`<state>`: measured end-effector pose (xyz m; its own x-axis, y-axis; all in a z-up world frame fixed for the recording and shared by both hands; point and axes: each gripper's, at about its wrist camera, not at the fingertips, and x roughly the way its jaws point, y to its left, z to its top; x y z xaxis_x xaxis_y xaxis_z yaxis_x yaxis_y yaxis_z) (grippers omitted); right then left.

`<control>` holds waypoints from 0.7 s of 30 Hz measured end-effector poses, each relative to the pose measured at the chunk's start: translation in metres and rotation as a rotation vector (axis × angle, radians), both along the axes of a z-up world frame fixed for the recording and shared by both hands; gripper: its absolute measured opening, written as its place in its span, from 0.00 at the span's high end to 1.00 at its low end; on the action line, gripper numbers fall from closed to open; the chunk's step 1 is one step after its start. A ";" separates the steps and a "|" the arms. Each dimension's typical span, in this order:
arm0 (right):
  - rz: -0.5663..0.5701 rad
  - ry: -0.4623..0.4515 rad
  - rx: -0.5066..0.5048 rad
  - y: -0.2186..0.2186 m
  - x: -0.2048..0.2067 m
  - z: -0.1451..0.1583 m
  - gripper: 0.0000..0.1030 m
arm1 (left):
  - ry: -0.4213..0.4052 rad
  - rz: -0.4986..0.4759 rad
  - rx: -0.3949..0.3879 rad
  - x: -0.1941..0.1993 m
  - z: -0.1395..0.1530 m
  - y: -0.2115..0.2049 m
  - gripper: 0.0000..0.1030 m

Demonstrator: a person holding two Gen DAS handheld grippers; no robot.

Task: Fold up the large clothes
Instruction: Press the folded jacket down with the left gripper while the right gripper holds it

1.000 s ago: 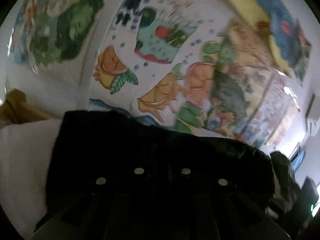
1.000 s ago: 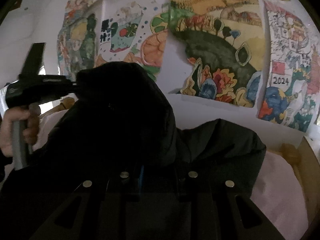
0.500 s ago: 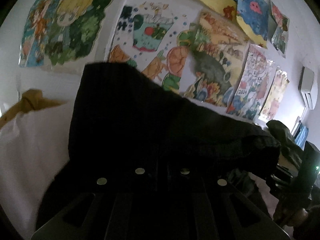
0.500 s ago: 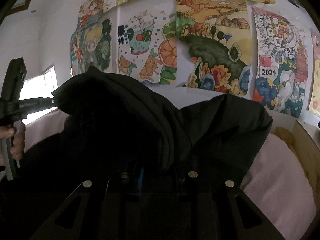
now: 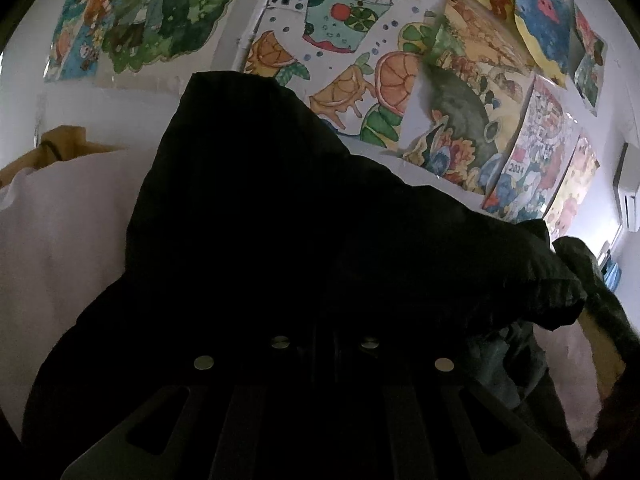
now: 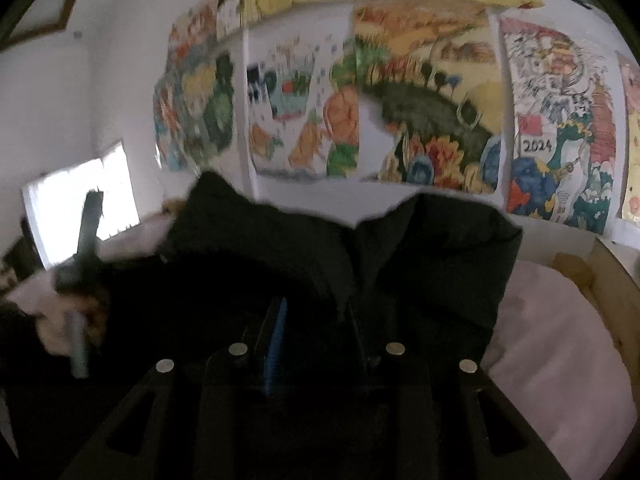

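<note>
At 6 o'clock in both wrist views, the black padded jacket (image 5: 304, 216) is draped straight over the fingers. Left gripper (image 5: 324, 336): narrow slot between the fingers, fabric bunched into it, judged clamped on the jacket. Right gripper (image 6: 316, 320): fingers set wider, blue inner pad visible, cloth pulled between them; a grip on the jacket is likely, full closure cannot be confirmed. Jacket is held raised above the pale pink bedsheet (image 6: 560, 344), seen at 4 o'clock in the right view.

Step judged: lifted edge being carried over for a fold. Both grippers should be kept level and moved together, the edge kept taut, then laid flat before release; bulky padding is likely to slump if one side lags.

Count: one jacket, two grippers, one sheet. At 12 o'clock on the far wall, at least six children's paintings (image 5: 340, 12); exact number is cut off by the frame.
</note>
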<state>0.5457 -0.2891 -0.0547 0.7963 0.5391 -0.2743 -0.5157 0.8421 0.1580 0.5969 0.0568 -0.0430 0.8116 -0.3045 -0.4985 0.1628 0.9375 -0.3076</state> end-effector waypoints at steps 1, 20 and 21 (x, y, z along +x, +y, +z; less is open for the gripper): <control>-0.008 -0.010 0.010 0.000 0.001 0.007 0.72 | -0.001 -0.002 0.011 -0.001 0.001 -0.001 0.96; -0.034 0.248 -0.112 0.062 0.096 -0.056 0.73 | -0.188 -0.099 0.103 -0.052 0.033 -0.027 0.65; -0.033 0.246 -0.115 0.063 0.097 -0.057 0.73 | -0.201 -0.113 0.114 -0.050 0.036 -0.034 0.65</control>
<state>0.6429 -0.2260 -0.1121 0.7147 0.4684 -0.5194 -0.4458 0.8773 0.1777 0.5464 0.0226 -0.0071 0.8617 -0.3504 -0.3671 0.3160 0.9365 -0.1521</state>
